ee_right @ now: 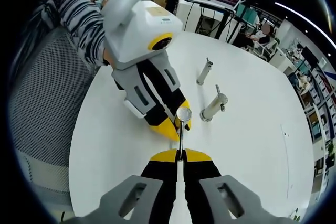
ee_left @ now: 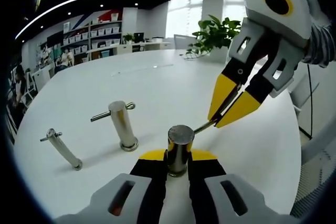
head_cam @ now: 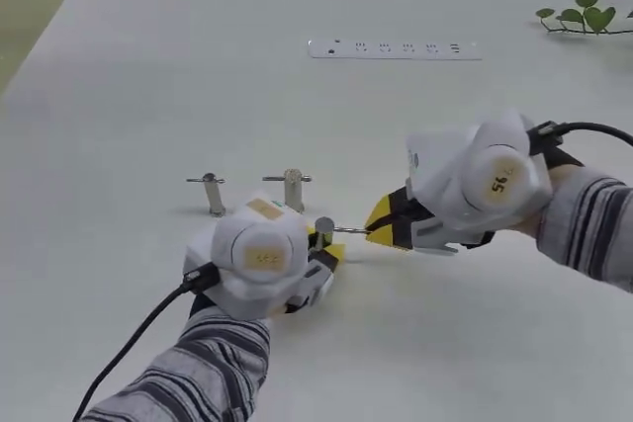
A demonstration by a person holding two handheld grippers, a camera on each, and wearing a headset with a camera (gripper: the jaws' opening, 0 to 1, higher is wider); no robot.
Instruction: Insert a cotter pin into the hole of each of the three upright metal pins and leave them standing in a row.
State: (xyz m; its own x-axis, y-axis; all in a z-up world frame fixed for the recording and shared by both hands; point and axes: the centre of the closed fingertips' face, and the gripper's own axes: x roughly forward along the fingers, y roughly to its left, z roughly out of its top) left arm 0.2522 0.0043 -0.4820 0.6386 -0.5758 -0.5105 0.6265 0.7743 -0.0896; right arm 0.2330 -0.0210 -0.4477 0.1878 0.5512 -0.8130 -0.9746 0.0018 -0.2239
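While we closed the left gripper's (ee_left: 178, 157) fingers on the near pin (ee_left: 180, 139), upright on the desk (head_cam: 148, 96), the right gripper (ee_right: 180, 156) pinched a cotter pin (ee_right: 180, 135), tip at its top; two fitted pins (head_cam: 213, 193) (head_cam: 293, 188) stood beside.

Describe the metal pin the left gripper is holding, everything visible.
The metal pin is a short, shiny steel-looking cylinder with a flat round top, standing upright on the white table. The left gripper clamps its lower half between yellow-tipped jaws. The cotter pin, held by the right gripper, meets its upper side; whether it has entered the hole cannot be told.
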